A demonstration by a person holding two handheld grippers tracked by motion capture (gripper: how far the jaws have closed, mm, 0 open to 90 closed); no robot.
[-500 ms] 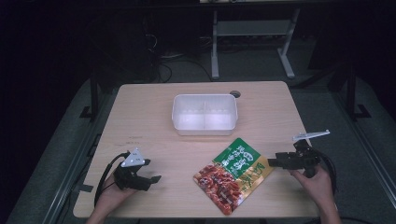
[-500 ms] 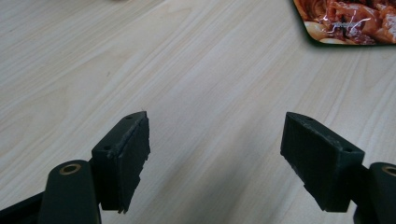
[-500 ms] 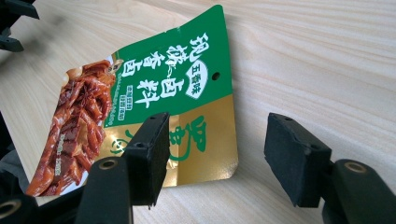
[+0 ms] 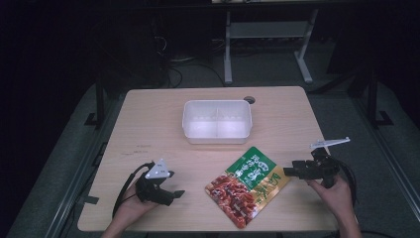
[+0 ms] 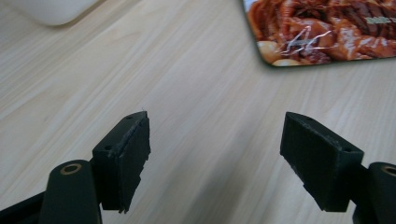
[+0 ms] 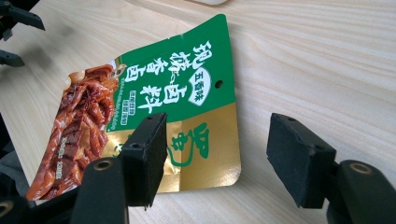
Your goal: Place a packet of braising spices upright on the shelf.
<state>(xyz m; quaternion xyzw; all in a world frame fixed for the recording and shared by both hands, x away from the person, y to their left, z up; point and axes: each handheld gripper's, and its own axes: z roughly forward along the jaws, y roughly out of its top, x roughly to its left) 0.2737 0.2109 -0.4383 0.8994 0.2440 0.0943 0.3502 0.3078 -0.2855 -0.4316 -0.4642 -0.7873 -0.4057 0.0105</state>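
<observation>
A flat food pouch [image 4: 246, 184], green and gold on top with a picture of red meat, lies on the wooden table [image 4: 148, 124] near its front edge. The pouch [image 6: 154, 107] lies just ahead of my right gripper [image 6: 217, 158], whose jaws stand open with its gold corner near the left jaw. In the high view the right gripper [image 4: 289, 171] hovers just right of the pouch. My left gripper [image 4: 173, 194] is open over bare wood at the front left, with the pouch [image 5: 322, 32] off ahead of it. A white two-part container [image 4: 217, 121] stands mid-table.
A round cable hole [image 4: 249, 99] sits near the table's far edge. Dark floor, cables and a metal stand [image 4: 267, 44] lie beyond the table. Bare wood spreads left of the container and around the left gripper [image 5: 215, 163].
The right gripper has edged slightly left toward the pouch. The left gripper and the pouch stay where they were.
</observation>
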